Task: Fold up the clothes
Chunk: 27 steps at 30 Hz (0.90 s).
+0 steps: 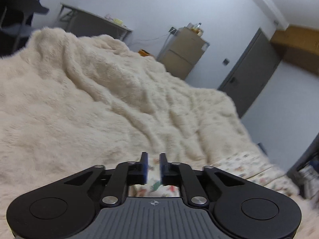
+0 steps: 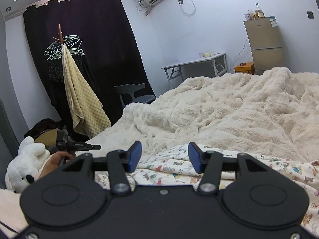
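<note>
While the garment (image 2: 179, 169) is lying flat on the blanket (image 2: 219, 115), folding is looking barely begun.
Both grippers — left (image 1: 154, 169) and right (image 2: 164, 157) — are hovering over the printed cloth with jaws apart, pinching nothing (no finished fold is showing); most folds, I judge, are remaining.

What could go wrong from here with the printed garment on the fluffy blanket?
1. Neither the left gripper nor the right gripper seems to pinch the printed garment; closing now may miss its edge.
2. The fluffy blanket is rumpled beneath, so fingers may catch its pile along with the cloth.
3. A soft, uneven bed may skew any fold.
</note>
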Motion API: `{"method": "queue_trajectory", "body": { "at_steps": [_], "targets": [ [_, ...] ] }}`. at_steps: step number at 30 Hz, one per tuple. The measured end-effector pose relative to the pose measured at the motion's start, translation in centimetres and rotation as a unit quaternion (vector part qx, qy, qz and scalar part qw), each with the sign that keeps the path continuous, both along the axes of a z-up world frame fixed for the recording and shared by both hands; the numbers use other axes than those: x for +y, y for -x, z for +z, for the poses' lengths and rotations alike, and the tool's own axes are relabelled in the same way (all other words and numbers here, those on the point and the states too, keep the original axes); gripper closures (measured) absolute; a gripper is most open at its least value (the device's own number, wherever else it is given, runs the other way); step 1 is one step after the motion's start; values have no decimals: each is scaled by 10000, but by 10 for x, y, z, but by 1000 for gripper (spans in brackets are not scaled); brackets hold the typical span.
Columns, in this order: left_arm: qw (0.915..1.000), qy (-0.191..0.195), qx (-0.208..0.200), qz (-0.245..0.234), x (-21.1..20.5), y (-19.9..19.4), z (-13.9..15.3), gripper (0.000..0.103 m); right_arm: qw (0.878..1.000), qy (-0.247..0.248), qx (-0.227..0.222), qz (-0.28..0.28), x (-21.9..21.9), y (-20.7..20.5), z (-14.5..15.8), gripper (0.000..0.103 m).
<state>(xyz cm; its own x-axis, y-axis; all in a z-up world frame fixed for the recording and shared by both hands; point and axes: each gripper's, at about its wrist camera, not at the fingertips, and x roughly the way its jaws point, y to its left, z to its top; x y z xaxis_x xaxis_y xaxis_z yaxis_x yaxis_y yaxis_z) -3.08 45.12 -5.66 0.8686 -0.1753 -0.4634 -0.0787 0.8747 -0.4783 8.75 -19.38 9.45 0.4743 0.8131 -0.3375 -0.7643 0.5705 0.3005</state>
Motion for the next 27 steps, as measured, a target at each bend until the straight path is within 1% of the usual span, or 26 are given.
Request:
{"method": "queue_trajectory", "body": {
  "at_steps": [1, 2, 3, 5, 6, 7, 8, 9, 11, 12, 13, 14, 15, 16, 17, 18, 19, 20, 22, 23, 24, 25, 27],
  "targets": [
    [9996, -217, 62, -143, -9, 3, -1, 43, 10000, -11, 9, -9, -1, 0, 0, 53],
    [9981, -525, 98, -315, -20, 7, -1, 42, 10000, -23, 17, -18, -2, 1, 0, 53],
    [9942, -923, 144, -526, -35, 12, -3, 41, 10000, -32, 27, -30, -3, 1, 0, 52],
    [9770, -1872, 188, -1001, -73, 19, -12, 38, 10000, -61, 68, -31, -3, 0, -2, 52],
    [9638, -2367, 225, -1206, -92, 20, -20, 36, 9999, -65, 80, -22, -3, 1, -2, 52],
    [9451, -2941, 313, -1388, -113, 17, -32, 36, 9999, -64, 87, -16, -3, 1, -3, 52],
    [9288, -3365, 392, -1502, -128, 15, -42, 36, 9999, -59, 89, -11, -3, 1, -4, 52],
    [9194, -3595, 437, -1537, -135, 11, -50, 36, 9999, -56, 89, -8, -2, 1, -4, 52],
    [8939, -4137, 460, -1664, -153, 4, -65, 37, 9999, -57, 86, -4, -3, 1, -5, 52],
    [8807, -4411, 409, -1679, -162, 1, -72, 37, 9999, -60, 84, -3, -3, 1, -5, 52],
    [8676, -4694, 261, -1619, -169, -2, -78, 37, 9999, -62, 82, -3, -3, 2, -5, 52],
    [8545, -4940, 125, -1601, -175, -4, -83, 43, 9999, -65, 79, -2, -4, 2, -5, 52],
    [8442, -5101, 49, -1648, -180, -5, -88, 48, 10000, -5, 71, 3, -4, 2, -5, 52],
    [8366, -5209, 37, -1694, -184, -8, -93, 60, 10000, 61, 61, 13, -4, 3, -6, 52],
    [8289, -5316, 24, -1740, -188, -10, -98, 77, 9994, 330, -62, 99, -3, 6, -6, 52],
    [8214, -5419, 22, -1777, -193, -13, -103, 87, 9972, 684, -231, 216, -2, 9, -5, 52],
    [8172, -5478, 24, -1792, -195, -14, -106, 100, 9932, 1037, -400, 332, -1, 13, -5, 49],
    [8199, -5444, 0, -1774, -194, -14, -106, 101, 9879, 1381, -554, 426, 0, 18, -7, 46],
    [8344, -5252, -90, -1669, -187, -13, -102, 101, 9732, 2055, -846, 595, 0, 27, -13, 46],
    [8422, -5145, -146, -1607, -182, -11, -97, 101, 9673, 2253, -962, 664, 1, 32, -16, 46],
    [8492, -5043, -197, -1555, -178, -9, -93, 101, 9623, 2393, -1065, 727, 2, 37, -20, 46],
    [8584, -4903, -256, -1487, -173, -7, -88, 101, 9598, 2450, -1106, 809, 4, 40, -23, 46],
    [8719, -4686, -340, -1378, -167, -5, -79, 101, 9566, 2494, -1137, 990, 8, 45, -28, 46]
  ]
}}
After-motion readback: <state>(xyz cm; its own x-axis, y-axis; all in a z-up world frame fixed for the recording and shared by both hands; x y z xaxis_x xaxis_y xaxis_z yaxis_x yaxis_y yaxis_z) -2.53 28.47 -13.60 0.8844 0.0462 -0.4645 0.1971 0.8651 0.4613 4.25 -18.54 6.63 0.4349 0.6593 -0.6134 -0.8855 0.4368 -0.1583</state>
